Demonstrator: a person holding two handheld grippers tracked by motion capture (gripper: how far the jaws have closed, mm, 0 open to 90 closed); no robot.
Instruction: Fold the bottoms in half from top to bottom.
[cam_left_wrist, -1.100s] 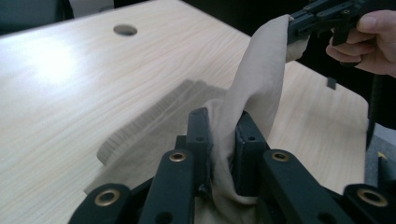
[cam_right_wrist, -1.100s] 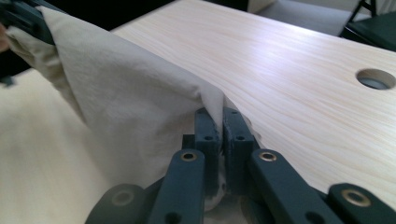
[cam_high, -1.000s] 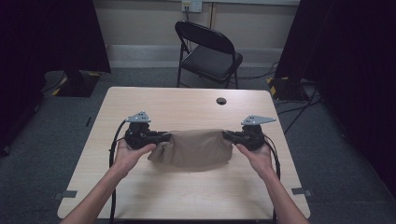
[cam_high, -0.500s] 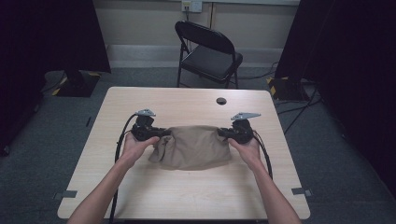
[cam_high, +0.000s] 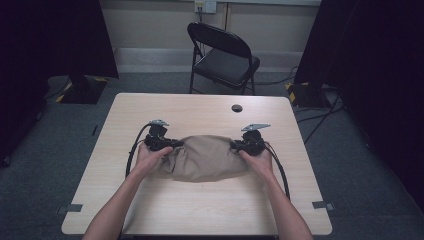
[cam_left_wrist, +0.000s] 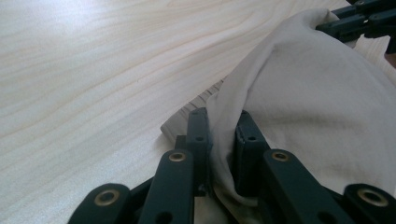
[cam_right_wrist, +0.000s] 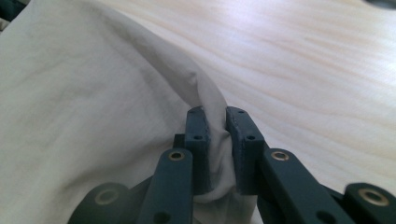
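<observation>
A tan cloth (cam_high: 205, 157) lies bunched on the light wooden table (cam_high: 200, 115), stretched between my two grippers. My left gripper (cam_high: 175, 145) pinches its left end; in the left gripper view a fold of the cloth (cam_left_wrist: 317, 93) fills the gap between the pads of the left gripper (cam_left_wrist: 222, 126). My right gripper (cam_high: 235, 146) holds the right end. Its jaws have just been opening a little, and in the right gripper view the cloth (cam_right_wrist: 84, 93) still sits squeezed between the pads of the right gripper (cam_right_wrist: 215, 122). The right gripper (cam_left_wrist: 359, 18) also shows far off in the left gripper view.
A black folding chair (cam_high: 225, 55) stands behind the table's far edge. A small dark round spot (cam_high: 236, 108) sits on the table toward the back right. Cables trail from both grippers back along the forearms. Dark curtains hang on both sides.
Both grippers have come closer together and lower, carrying the cloth ends. The cloth has gone slack and settled into a rounder heap on the table.
</observation>
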